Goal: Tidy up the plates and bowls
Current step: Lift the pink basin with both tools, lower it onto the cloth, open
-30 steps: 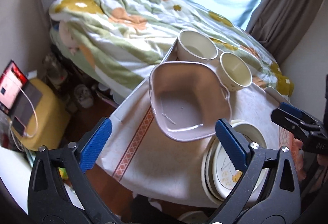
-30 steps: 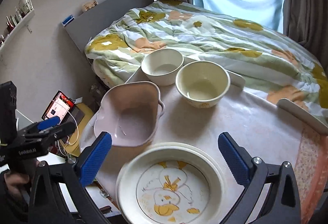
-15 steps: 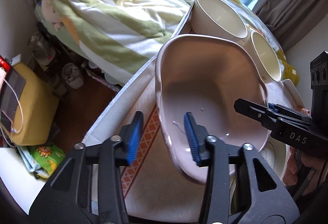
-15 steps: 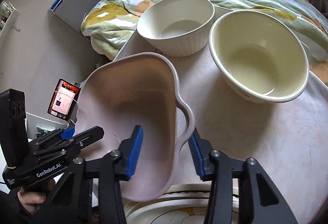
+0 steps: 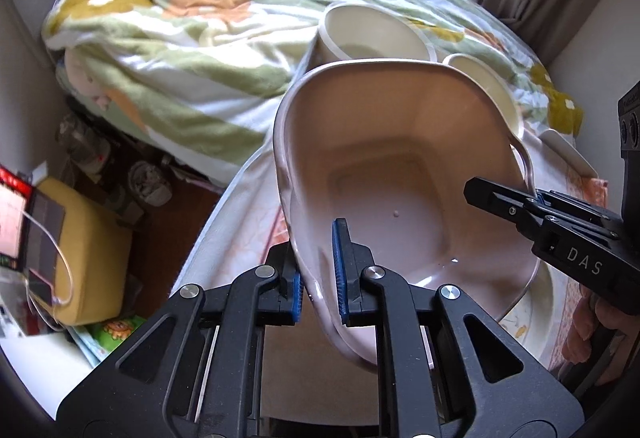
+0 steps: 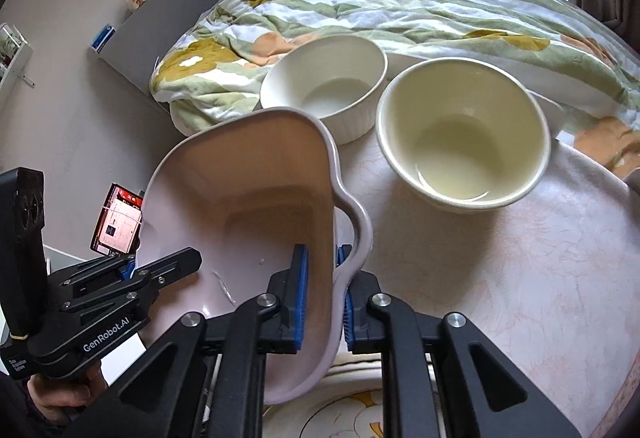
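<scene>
A pale pink square dish with side handles [image 5: 404,173] [image 6: 256,197] is held between both grippers, lifted and tilted above the table. My left gripper [image 5: 318,278] is shut on its left rim; it also shows in the right wrist view [image 6: 132,272]. My right gripper [image 6: 322,294] is shut on the right rim beside the handle; it also shows in the left wrist view [image 5: 532,197]. A white ribbed bowl [image 6: 324,85] [image 5: 372,33] and a cream bowl [image 6: 464,133] [image 5: 488,89] stand behind. A cream plate with a yellow drawing [image 6: 352,406] [image 5: 528,310] lies under the dish.
The round table [image 6: 500,270] has a pale cloth. A bed with a floral quilt [image 6: 400,1] lies behind it. To the left on the floor are a yellow box [image 5: 84,250], a lit phone [image 6: 118,222] and clutter.
Both grippers closed in on the pink dish from either side and shut on its rims. The dish has risen off the table and tilted.
</scene>
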Available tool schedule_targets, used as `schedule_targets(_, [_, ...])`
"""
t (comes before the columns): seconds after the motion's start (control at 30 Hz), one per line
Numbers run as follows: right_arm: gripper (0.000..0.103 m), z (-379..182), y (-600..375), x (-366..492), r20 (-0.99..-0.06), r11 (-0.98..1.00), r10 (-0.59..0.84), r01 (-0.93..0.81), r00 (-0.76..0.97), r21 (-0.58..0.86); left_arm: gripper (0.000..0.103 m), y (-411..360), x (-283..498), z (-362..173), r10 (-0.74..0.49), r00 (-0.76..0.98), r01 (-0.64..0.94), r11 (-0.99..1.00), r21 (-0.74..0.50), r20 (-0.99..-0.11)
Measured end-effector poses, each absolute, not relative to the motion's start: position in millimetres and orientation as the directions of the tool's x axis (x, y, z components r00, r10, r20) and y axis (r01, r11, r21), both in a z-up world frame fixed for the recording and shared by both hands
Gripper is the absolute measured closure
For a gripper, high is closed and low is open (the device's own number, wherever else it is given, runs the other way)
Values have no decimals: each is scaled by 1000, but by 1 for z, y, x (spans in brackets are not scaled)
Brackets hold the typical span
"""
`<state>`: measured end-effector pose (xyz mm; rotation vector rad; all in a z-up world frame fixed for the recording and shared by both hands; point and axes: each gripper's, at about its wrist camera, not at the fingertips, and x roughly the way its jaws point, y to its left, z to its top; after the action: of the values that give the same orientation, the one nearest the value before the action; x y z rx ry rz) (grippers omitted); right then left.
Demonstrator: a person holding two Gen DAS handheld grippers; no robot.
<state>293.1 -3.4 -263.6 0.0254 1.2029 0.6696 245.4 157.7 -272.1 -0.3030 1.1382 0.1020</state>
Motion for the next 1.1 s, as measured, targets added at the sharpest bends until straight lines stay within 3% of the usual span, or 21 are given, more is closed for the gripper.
schedule_targets(0.27, [89, -210, -92, 260, -806, 855, 490, -363, 333, 370, 92, 71, 248, -206, -116, 501, -69, 982, -173, -858])
schedule_targets(0.5, [89, -182, -203, 217, -801, 915, 401, -233, 444, 329, 92, -56, 241, -191, -225, 477, 100, 974, -202, -849])
schedule_targets(0.8, [89, -212, -325, 174, -833, 958, 274, -60, 480, 281, 92, -202, 220, -234, -321, 386, 244, 939, -240, -865])
schedule_targets(1.1, [89, -270, -376, 167, -839, 960, 258, -32, 480, 277, 92, -250, 213, -295, -297, 352, 272, 940, -206, -888])
